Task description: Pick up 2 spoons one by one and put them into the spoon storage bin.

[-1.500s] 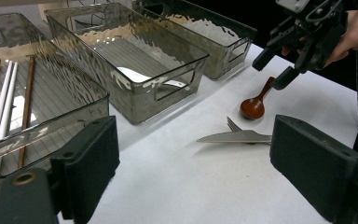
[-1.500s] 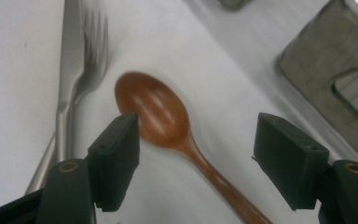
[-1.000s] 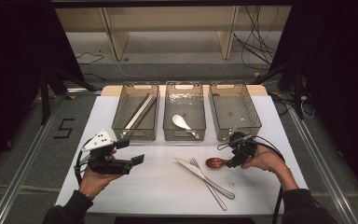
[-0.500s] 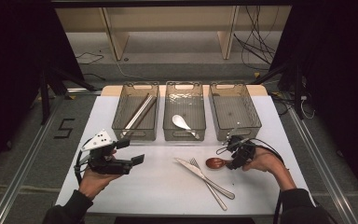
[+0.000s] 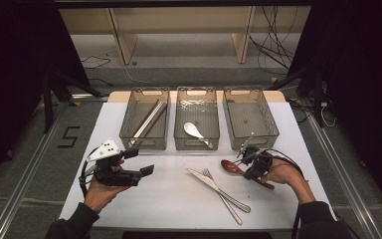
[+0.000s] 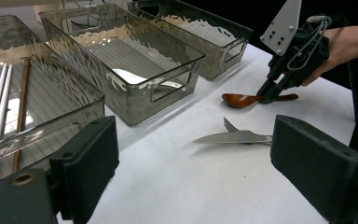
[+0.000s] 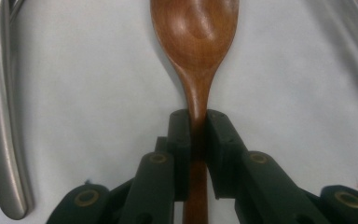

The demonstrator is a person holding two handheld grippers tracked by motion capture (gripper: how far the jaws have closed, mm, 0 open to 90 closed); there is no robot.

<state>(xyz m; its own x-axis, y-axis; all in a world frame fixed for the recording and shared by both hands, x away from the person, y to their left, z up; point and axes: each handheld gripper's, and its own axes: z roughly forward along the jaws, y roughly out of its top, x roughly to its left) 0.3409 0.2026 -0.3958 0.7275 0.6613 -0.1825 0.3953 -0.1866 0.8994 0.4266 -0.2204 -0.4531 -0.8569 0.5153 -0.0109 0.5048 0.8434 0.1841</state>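
A brown wooden spoon (image 5: 231, 167) (image 7: 196, 42) (image 6: 240, 99) lies on the white table at the right, bowl pointing left. My right gripper (image 5: 249, 169) (image 7: 197, 122) (image 6: 265, 97) has just been closing, and its pads now press the spoon's neck from both sides. A metal knife (image 5: 218, 189) (image 6: 233, 137) and fork (image 5: 222, 195) lie crossed at the table's middle. My left gripper (image 5: 146, 170) is held level at the left, jaws wide apart with nothing between them.
Three clear bins stand in a row at the back: the left bin (image 5: 144, 139) holds chopsticks (image 5: 148, 118), the middle bin (image 5: 197, 142) holds a white spoon (image 5: 194, 130), and the right bin (image 5: 251, 137) looks bare. The white table (image 5: 179, 209) has free room in front.
The right gripper's jaws have closed onto the wooden spoon's neck. Both hands stayed where they were.
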